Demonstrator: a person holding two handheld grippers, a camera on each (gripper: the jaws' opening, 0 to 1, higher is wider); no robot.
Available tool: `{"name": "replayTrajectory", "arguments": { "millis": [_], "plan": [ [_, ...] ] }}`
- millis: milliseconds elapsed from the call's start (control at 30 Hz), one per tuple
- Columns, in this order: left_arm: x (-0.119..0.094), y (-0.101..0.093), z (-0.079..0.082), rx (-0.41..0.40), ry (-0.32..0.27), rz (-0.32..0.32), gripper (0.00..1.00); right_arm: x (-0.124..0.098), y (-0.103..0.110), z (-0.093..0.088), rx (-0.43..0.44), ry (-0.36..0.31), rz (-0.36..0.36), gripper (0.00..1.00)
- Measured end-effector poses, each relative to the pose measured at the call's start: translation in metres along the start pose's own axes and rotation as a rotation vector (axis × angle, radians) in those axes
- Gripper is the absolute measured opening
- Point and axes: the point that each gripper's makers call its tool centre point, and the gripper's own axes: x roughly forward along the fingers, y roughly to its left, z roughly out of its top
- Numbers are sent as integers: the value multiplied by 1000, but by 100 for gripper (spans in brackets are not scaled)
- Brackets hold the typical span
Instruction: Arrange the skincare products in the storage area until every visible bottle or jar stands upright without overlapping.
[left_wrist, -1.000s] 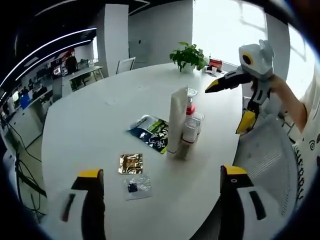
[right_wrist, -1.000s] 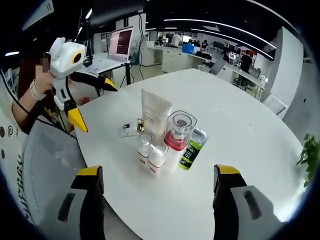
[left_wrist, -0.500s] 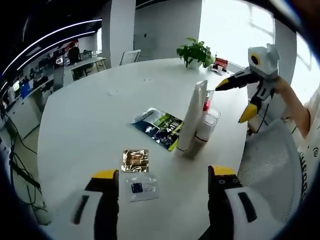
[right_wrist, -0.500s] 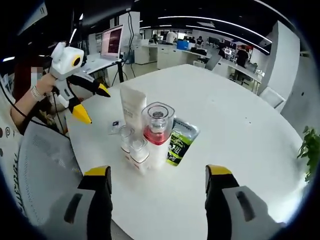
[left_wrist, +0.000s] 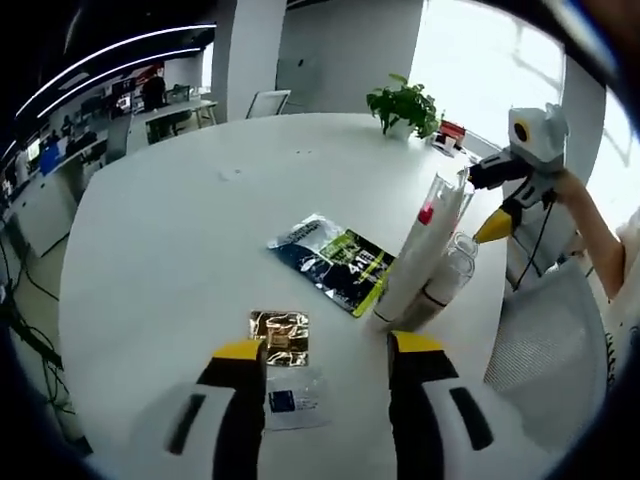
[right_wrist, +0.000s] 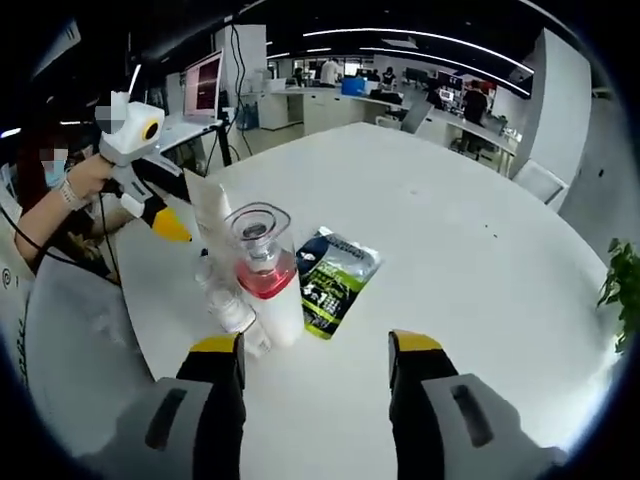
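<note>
A tall white tube (left_wrist: 418, 252) stands upright on the round white table (left_wrist: 180, 220). Behind it are two small clear bottles (left_wrist: 450, 268) and a bottle with a red band (left_wrist: 427, 213). In the right gripper view the clear-capped red-banded bottle (right_wrist: 264, 272) stands in front, the white tube (right_wrist: 213, 213) and small bottles (right_wrist: 226, 303) to its left. A green-and-dark sachet (left_wrist: 335, 262) (right_wrist: 336, 275) lies flat beside them. My left gripper (left_wrist: 327, 347) is open above a gold sachet (left_wrist: 280, 335) and a clear sachet (left_wrist: 290, 402). My right gripper (right_wrist: 315, 345) is open, short of the bottles.
A potted plant (left_wrist: 404, 100) stands at the table's far edge. A mesh chair back (left_wrist: 545, 350) is beside the table near the person's arm. The other gripper (left_wrist: 520, 165) (right_wrist: 138, 150) hovers past the bottle cluster. Desks and monitors (right_wrist: 205, 85) fill the office behind.
Both cameras have moved closer to the bottle cluster and swung round it. The jaws of both grippers have narrowed but stay open. The products have not moved.
</note>
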Motion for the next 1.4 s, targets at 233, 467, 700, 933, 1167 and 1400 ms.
{"name": "replayTrajectory", "arguments": {
  "millis": [233, 467, 700, 933, 1167, 1400],
  "plan": [
    [18, 1, 4, -19, 17, -30, 37, 9, -10, 2, 31, -3, 0, 46],
    [42, 2, 8, -53, 33, -66, 29, 13, -3, 3, 55, -6, 32, 41],
    [64, 9, 6, -108, 39, -80, 25, 40, -32, 9, 86, -5, 50, 35],
    [75, 10, 8, -151, 38, -86, 19, 62, -41, 2, 125, 13, 81, 33],
    [90, 8, 11, -190, 35, -104, 19, 80, -34, -7, 222, 22, 129, 32],
    [99, 3, 10, -223, 38, -126, 18, 93, -24, -13, 302, 22, 171, 30]
  ]
}}
